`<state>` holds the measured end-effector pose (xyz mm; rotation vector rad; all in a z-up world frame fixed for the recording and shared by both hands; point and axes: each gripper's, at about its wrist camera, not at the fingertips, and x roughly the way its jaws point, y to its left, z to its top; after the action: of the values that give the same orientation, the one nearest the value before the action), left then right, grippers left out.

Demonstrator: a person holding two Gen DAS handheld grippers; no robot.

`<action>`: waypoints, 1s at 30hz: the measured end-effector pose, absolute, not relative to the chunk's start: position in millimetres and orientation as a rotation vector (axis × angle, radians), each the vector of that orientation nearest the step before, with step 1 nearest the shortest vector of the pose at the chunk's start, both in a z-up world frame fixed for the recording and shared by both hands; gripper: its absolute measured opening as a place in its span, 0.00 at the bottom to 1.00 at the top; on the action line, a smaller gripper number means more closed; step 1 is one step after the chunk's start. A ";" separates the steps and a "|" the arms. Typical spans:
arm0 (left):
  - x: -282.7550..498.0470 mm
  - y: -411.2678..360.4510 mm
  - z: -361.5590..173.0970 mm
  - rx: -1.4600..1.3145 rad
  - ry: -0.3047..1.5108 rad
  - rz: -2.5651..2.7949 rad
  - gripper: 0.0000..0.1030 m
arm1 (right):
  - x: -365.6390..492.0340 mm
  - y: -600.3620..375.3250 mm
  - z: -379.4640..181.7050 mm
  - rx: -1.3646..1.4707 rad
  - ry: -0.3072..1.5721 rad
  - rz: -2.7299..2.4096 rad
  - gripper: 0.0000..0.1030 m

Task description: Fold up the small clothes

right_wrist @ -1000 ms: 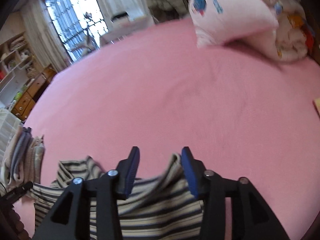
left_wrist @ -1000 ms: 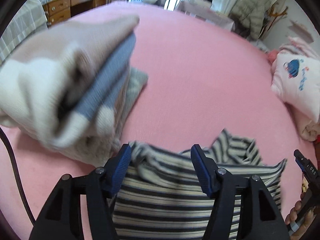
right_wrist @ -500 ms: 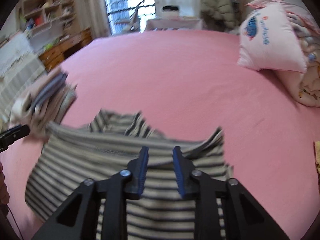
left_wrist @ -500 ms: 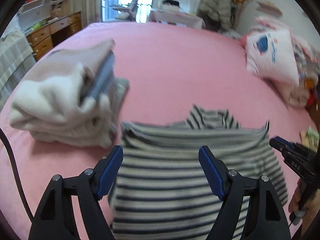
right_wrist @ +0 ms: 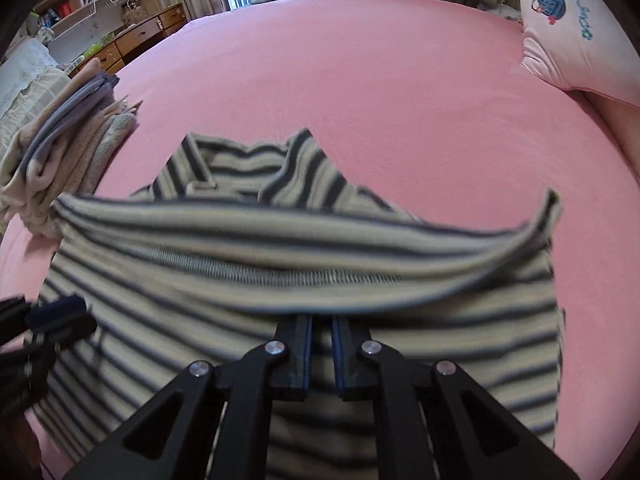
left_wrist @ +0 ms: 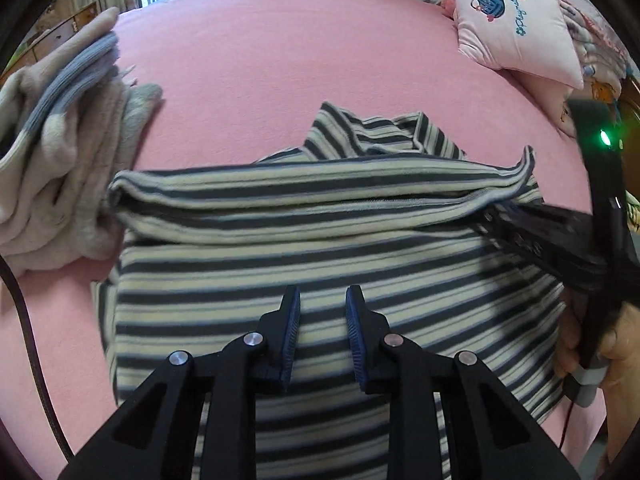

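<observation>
pink bed carries our striped shirt, far hem folded over toward us — more folds left. folded stack already done beside it. left claw closing, nothing pinched; right claw closing, almost clenched, nothing between.

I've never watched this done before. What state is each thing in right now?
Striped shirt: lying on the bed, lower part folded up over itself.
Stack of clothes: folded, at the shirt's left.
Pillow: resting at the bed's far corner.
Left gripper: jaws closing, over the shirt.
Right gripper: jaws closing on shirt fabric.
</observation>
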<state>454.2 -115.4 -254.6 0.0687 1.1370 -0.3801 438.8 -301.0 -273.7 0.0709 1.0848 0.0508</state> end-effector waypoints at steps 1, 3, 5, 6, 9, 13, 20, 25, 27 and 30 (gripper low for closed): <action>455.0 -118.3 -254.4 0.077 1.133 -0.384 0.21 | 446.1 -300.7 -272.3 0.082 1.075 0.047 0.07; 456.6 -124.3 -253.3 0.087 1.126 -0.398 0.21 | 459.0 -302.3 -267.5 0.111 1.049 0.039 0.07; 458.4 -129.3 -251.9 0.087 1.120 -0.413 0.21 | 470.0 -305.0 -265.4 0.140 1.039 0.023 0.07; 459.6 -131.8 -251.4 0.086 1.118 -0.418 0.21 | 477.6 -306.9 -264.1 0.156 1.034 0.017 0.07; 464.7 -140.6 -251.1 0.089 1.113 -0.430 0.22 | 492.9 -308.2 -264.6 0.174 1.035 -0.005 0.07; 478.0 -150.3 -252.7 0.118 1.097 -0.408 0.22 | 504.6 -312.9 -264.3 0.213 1.029 -0.025 0.07; 526.6 -123.8 -265.2 0.087 1.112 -0.223 0.22 | 482.4 -340.2 -244.9 0.211 0.997 -0.006 0.08; 531.8 -104.9 -277.6 0.096 1.116 -0.179 0.22 | 468.2 -382.1 -257.2 0.235 1.056 -0.047 0.08; 526.6 -106.1 -279.4 0.144 1.098 -0.178 0.23 | 463.3 -403.3 -269.0 0.229 1.095 -0.104 0.08; 514.2 -107.5 -275.3 0.217 1.077 -0.167 0.24 | 452.0 -430.6 -271.4 0.258 1.100 -0.164 0.08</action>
<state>514.2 -107.5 -275.3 0.2168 1.0773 -0.1671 452.0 -430.6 -271.4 0.2585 1.0999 -0.1645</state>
